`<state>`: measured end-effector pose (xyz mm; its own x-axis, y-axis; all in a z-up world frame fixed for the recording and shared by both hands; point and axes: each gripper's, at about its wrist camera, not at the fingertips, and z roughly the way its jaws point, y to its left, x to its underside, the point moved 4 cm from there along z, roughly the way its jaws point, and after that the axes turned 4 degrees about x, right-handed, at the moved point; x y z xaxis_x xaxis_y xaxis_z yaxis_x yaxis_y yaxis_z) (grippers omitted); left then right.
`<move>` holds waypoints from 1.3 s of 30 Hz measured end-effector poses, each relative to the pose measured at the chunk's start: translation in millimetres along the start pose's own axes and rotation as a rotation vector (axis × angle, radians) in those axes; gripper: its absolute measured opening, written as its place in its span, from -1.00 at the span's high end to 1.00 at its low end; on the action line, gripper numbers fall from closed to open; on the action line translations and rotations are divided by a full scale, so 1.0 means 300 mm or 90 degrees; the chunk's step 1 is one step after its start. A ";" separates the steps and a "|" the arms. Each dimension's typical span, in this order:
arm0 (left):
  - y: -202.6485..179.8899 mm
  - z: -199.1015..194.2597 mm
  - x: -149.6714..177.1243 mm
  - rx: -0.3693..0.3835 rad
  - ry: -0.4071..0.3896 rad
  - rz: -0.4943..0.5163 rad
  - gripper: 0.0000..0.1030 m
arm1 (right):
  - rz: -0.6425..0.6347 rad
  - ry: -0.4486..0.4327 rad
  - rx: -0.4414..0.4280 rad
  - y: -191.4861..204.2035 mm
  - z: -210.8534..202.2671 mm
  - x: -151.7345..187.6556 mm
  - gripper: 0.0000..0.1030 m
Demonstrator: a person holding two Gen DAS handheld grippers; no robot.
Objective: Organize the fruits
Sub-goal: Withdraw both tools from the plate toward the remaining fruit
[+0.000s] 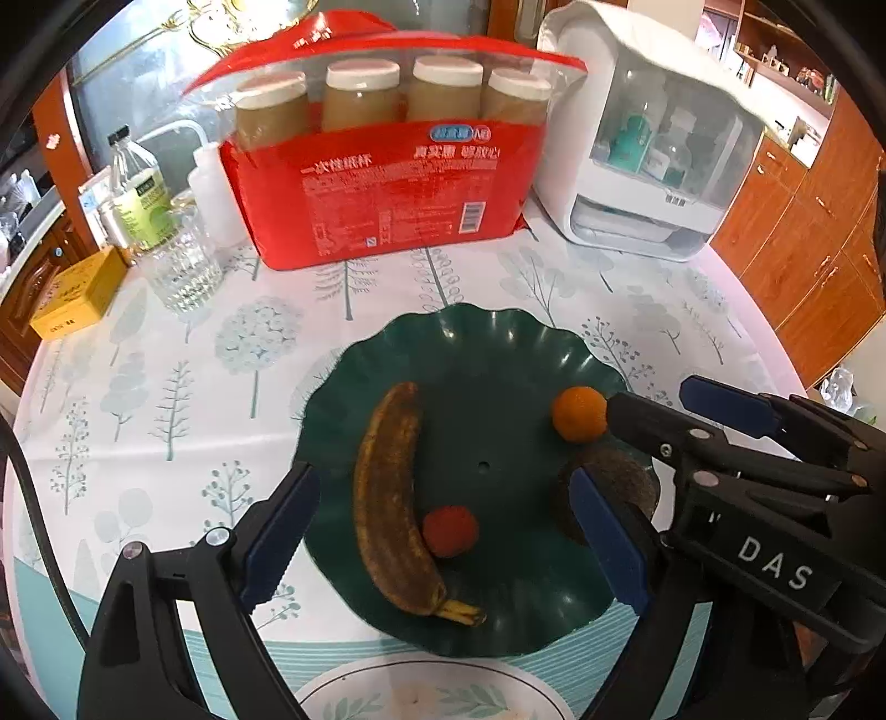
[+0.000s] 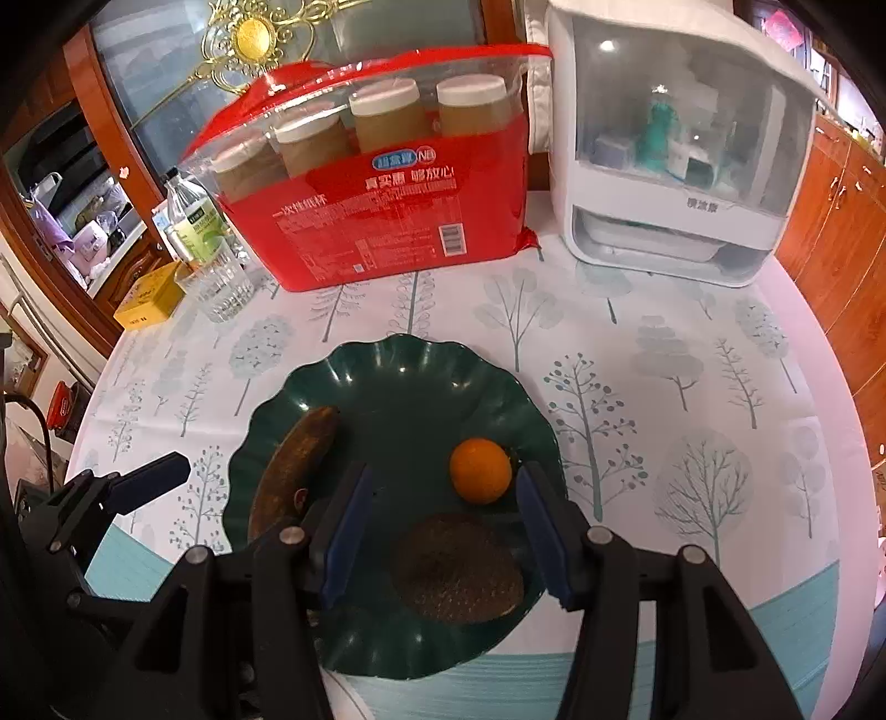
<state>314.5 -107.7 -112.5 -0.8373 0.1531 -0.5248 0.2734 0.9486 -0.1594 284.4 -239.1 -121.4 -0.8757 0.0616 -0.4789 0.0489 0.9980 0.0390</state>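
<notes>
The left tongs (image 1: pixel 443 548) are held wide apart above the near part of a dark green scalloped plate (image 1: pixel 498 343), with nothing clamped; between the blue pads a browned banana (image 1: pixel 387 498) and a small red fruit (image 1: pixel 449 530) are seen lying on the plate, the red fruit touching the banana's inner curve. The right tongs (image 2: pixel 443 531) stand partly apart and are opening slightly, with nothing pressed by the pads; a rough dark brown fruit (image 2: pixel 457 570) lies on the plate below the gap, and an orange (image 2: pixel 480 469) rests just beyond it, near the right pad.

The plate is set on a worktop (image 2: pixel 664 360) covered by a white cloth printed with pale trees and a teal band at the near edge. Behind the plate a red bag of lidded jars (image 1: pixel 382 183), a white cabinet with a clear front (image 2: pixel 675 155), a glass tumbler (image 1: pixel 185 266), a green-labelled bottle (image 1: pixel 138 194) and a yellow box (image 1: pixel 77 299) are ranged. Wooden cupboards (image 1: pixel 803 232) and a glazed door with gilt ornament (image 2: pixel 249 39) are seen beyond.

In the right view the red fruit is almost wholly hidden behind the left pad, and the banana's lower half is covered. In the left view the brown fruit is partly masked by the right tongs. A white plate (image 1: pixel 432 692) is cut off at the bottom edge. The cabinet's contents cannot be made out.
</notes>
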 end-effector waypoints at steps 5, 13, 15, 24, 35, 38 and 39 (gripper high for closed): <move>0.007 -0.072 0.005 -0.013 -0.021 0.002 -0.76 | -0.002 -0.015 0.001 0.015 -0.068 0.003 -0.07; 0.025 -0.208 0.031 -0.013 -0.049 -0.007 -0.76 | -0.011 -0.042 -0.008 0.052 -0.195 0.021 -0.07; 0.028 -0.241 0.043 -0.013 -0.056 -0.007 -0.76 | -0.012 -0.047 -0.010 0.061 -0.228 0.030 -0.07; 0.027 -0.394 0.117 -0.019 -0.065 -0.010 -0.76 | -0.028 -0.069 -0.021 0.102 -0.375 0.095 -0.07; 0.052 -0.544 0.294 -0.043 -0.045 -0.024 -0.76 | -0.035 -0.074 -0.057 0.122 -0.530 0.270 -0.07; 0.056 -0.571 0.359 -0.046 -0.043 -0.026 -0.76 | -0.038 -0.058 -0.070 0.120 -0.545 0.354 -0.07; 0.058 -0.582 0.388 -0.044 -0.041 -0.028 -0.76 | -0.040 -0.053 -0.073 0.120 -0.547 0.380 -0.07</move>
<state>139.1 -24.9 -30.4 -0.8154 0.0943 -0.5711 0.2011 0.9713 -0.1267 107.7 -197.8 -30.7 -0.8323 0.0041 -0.5543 -0.0644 0.9925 0.1041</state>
